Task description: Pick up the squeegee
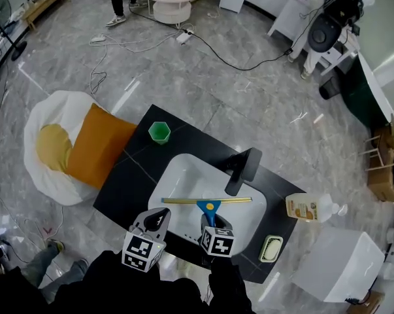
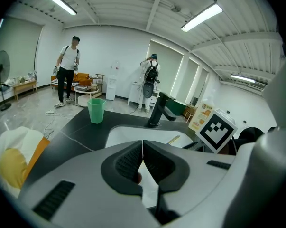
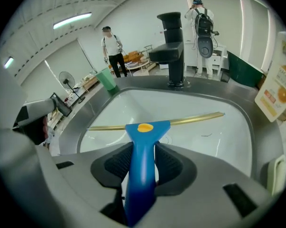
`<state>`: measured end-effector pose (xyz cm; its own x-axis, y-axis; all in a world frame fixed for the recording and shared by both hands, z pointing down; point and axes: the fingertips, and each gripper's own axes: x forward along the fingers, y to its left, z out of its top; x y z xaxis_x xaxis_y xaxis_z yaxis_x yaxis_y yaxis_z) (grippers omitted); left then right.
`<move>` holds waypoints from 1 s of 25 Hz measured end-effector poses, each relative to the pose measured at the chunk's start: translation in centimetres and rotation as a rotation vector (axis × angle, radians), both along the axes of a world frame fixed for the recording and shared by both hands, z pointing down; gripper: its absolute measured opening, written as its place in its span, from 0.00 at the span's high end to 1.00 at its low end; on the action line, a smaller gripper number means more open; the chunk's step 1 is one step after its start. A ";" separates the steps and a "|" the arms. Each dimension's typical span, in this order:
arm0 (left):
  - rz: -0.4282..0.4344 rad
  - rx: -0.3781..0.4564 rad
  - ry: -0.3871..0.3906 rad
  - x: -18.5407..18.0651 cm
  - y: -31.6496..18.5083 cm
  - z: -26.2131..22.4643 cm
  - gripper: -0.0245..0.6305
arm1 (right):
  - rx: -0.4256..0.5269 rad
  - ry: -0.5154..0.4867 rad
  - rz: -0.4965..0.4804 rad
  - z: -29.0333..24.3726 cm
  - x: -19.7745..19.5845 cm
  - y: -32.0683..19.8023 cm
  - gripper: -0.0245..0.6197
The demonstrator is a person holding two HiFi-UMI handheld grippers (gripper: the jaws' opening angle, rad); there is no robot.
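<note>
We record the squeegee (image 3: 142,160) blue-handled, yellow dot, blade apparently brass-yellow; beyond the dark fingers (image 3: 115,164), a green cup (image 3: 106,80).

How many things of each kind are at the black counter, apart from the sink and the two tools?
green cup: 1
squeegee: 1
black faucet: 1
bottle: 1
green-rimmed dish: 1
total: 5

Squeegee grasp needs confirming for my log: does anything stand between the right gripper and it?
Nothing visible does: the right gripper is closed directly on the blue plastic handle of the brass-bladed squeegee, over the white sink basin.
</note>
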<state>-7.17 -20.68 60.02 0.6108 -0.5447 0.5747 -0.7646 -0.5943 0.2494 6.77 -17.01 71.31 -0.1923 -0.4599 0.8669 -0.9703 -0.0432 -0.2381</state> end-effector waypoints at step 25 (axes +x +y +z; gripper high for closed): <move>-0.071 0.257 0.036 1.1 11.9 -12.5 0.93 | 0.350 0.042 -0.023 -16.3 3.3 9.9 0.72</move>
